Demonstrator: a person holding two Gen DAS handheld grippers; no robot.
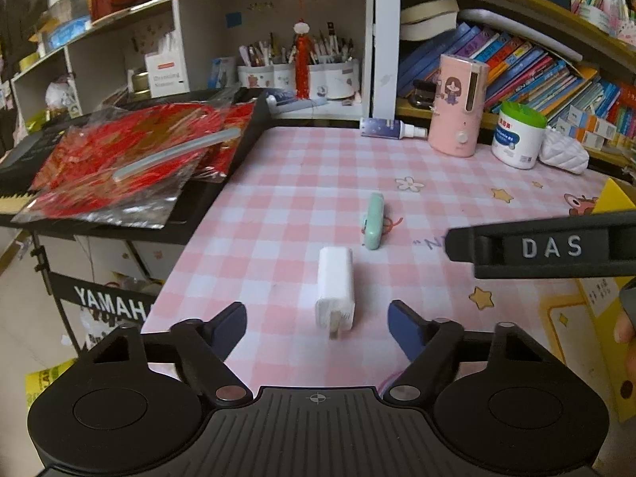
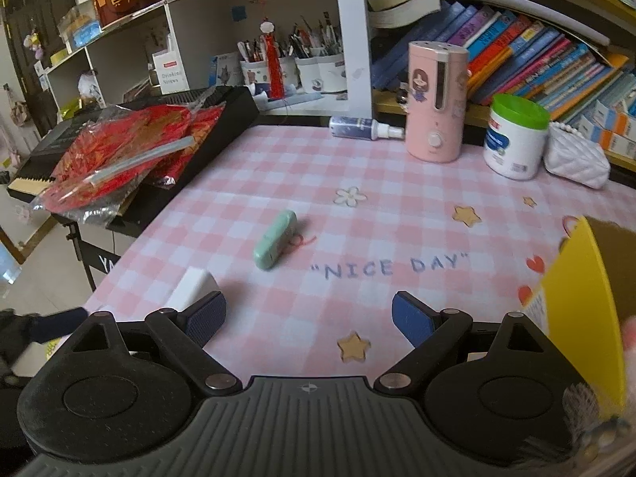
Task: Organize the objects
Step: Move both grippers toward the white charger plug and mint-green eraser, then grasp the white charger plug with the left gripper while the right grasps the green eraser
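Straddling the white plastic charger block [image 1: 335, 292], the left gripper [image 1: 317, 324] is spread, pads not touching it, so an off-centre close could nudge it toward the worktop [image 1: 278, 183] edge nearby left. Right gripper [image 2: 306, 320] is spread and empty; mint oval case [image 2: 275, 245] has room around.

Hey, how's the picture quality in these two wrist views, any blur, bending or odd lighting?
Left wrist view: fisheye bends the shelf edges; the white charger between the left tongs is sharp, with only a soft shadow. Right wrist view: the same bending; the yellow box at the right edge is blurred.
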